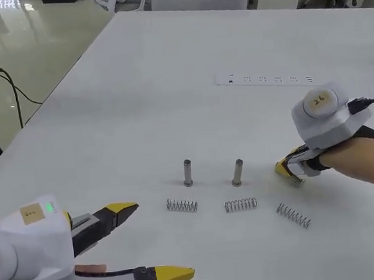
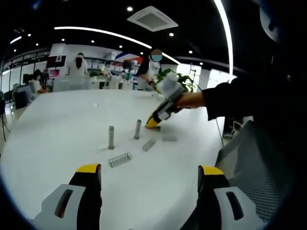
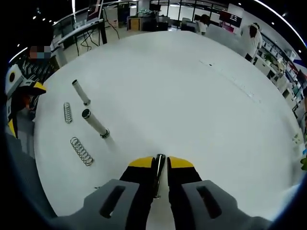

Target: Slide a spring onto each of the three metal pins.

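Note:
Two metal pins stand upright on the white table (image 1: 171, 102), the left pin (image 1: 188, 173) and the middle pin (image 1: 237, 173). Three springs lie flat in front of them: a left spring (image 1: 182, 206), a middle spring (image 1: 241, 204) and a right spring (image 1: 293, 215). My right gripper (image 1: 285, 168) is low over the table to the right of the middle pin. In the right gripper view it (image 3: 160, 162) is shut on a third metal pin (image 3: 159, 175) held between its yellow tips. My left gripper (image 1: 154, 240) is open near the front edge with nothing between its jaws, and it (image 2: 148, 172) faces the pins (image 2: 111, 137).
A white power strip (image 1: 266, 79) lies further back on the table. A cable (image 1: 15, 95) hangs off the left side over the floor. People stand at benches (image 2: 79, 64) in the background. A wide stretch of bare tabletop lies behind the pins.

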Tool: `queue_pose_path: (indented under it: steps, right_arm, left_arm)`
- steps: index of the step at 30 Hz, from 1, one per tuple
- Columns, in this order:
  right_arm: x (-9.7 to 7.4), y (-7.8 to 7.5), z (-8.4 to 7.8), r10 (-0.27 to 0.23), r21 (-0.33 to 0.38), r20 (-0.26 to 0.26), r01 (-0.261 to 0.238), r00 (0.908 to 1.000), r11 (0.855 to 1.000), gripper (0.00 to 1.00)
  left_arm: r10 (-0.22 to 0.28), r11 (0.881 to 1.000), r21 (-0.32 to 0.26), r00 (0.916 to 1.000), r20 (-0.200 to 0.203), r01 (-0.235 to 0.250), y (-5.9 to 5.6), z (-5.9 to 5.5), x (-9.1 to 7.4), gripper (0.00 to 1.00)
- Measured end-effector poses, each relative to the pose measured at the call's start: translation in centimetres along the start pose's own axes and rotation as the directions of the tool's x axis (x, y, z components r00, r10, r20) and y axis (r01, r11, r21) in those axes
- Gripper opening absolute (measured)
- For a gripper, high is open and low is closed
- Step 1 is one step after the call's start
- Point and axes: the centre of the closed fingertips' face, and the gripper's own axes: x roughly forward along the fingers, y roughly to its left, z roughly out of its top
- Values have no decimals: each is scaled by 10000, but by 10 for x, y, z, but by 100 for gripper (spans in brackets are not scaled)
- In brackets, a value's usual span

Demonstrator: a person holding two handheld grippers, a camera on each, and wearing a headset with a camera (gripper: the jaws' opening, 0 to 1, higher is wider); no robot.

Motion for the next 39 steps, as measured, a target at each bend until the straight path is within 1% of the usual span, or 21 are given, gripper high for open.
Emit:
queue_pose_path:
  steps: [4, 6, 9, 12, 15, 16, 19, 24, 32, 39]
  right_arm:
    - [0, 1, -1, 52, 79, -112, -51, 9999, 10000, 6]
    - [-1, 2, -1, 12, -46, -190, -13, 9998, 10000, 6]
    - [-1, 2, -1, 23, 201, -341, -16, 9994, 9998, 5]
    - [-2, 2, -1, 6, 311, -382, 6, 9993, 9995, 5]
    - [-4, 4, -2, 81, 555, -243, -67, 9997, 9984, 5]
    - [-5, 5, 0, 42, 540, -141, -34, 9999, 9985, 5]
    - [-10, 6, 2, 32, 522, -56, -29, 10000, 9986, 5]
    - [-23, 7, 8, -37, 480, 227, 26, 9997, 9988, 5]
    - [-38, 15, 8, -99, 352, 583, 79, 9982, 9994, 5]
    - [-45, 17, 7, -144, 384, 788, 114, 9968, 9992, 5]
  left_arm:
    - [19, 10000, -4, 10000, -14, -19, 0, 0, 0, 79]
    - [19, 10000, -26, 10000, -5, -19, 1, 0, 0, 79]
    - [17, 10000, 13, 10000, -41, -17, 0, 0, 0, 78]
    - [28, 10000, 29, 10000, -26, -28, 1, 0, 0, 78]
    - [36, 10000, 41, 10000, -13, -36, 1, 0, 0, 78]
    - [38, 10000, 40, 10000, -3, -38, 1, 1, 0, 78]
    - [-3, 10000, 66, 10000, -29, 4, 0, 0, 0, 78]
    - [-24, 9999, 102, 10000, -9, 24, -1, 1, 0, 78]
    - [46, 9997, 258, 10000, 55, -47, -2, 3, -2, 78]
    - [119, 9992, 374, 9999, 63, -121, -3, 5, -4, 78]
